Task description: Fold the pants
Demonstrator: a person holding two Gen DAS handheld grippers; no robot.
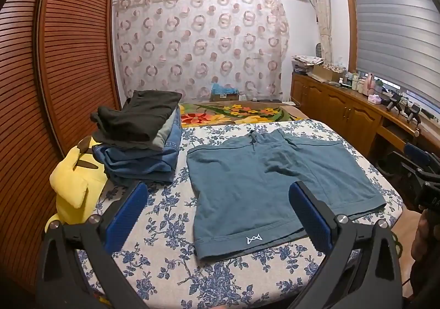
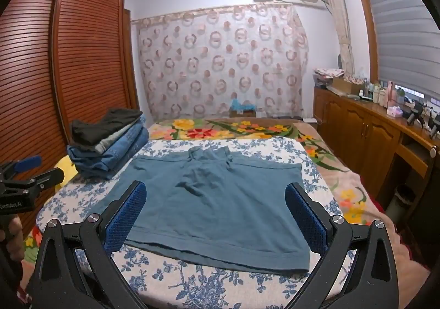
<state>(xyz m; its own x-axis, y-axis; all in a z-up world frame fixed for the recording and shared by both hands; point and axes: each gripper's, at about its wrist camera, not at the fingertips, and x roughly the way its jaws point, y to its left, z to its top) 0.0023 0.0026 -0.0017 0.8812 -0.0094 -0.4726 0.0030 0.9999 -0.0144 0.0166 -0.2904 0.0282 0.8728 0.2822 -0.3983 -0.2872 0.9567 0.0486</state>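
Observation:
A pair of teal shorts (image 1: 258, 179) lies spread flat on the blue-flowered board, waistband and drawstring at the far side, leg hems toward me; a small white logo sits on the near left hem. It also shows in the right wrist view (image 2: 217, 204). My left gripper (image 1: 220, 212) is open and empty, held above the left leg's hem. My right gripper (image 2: 216, 212) is open and empty, held above the right leg's hem. The right gripper shows at the right edge of the left wrist view (image 1: 420, 177), and the left one at the left edge of the right wrist view (image 2: 24, 179).
A stack of folded clothes (image 1: 140, 138), black on top of jeans, sits at the board's far left (image 2: 110, 141). A yellow plush toy (image 1: 74, 188) lies beside it. A slatted wooden wardrobe (image 1: 55, 61) stands left, a wooden cabinet (image 1: 343, 111) with clutter right.

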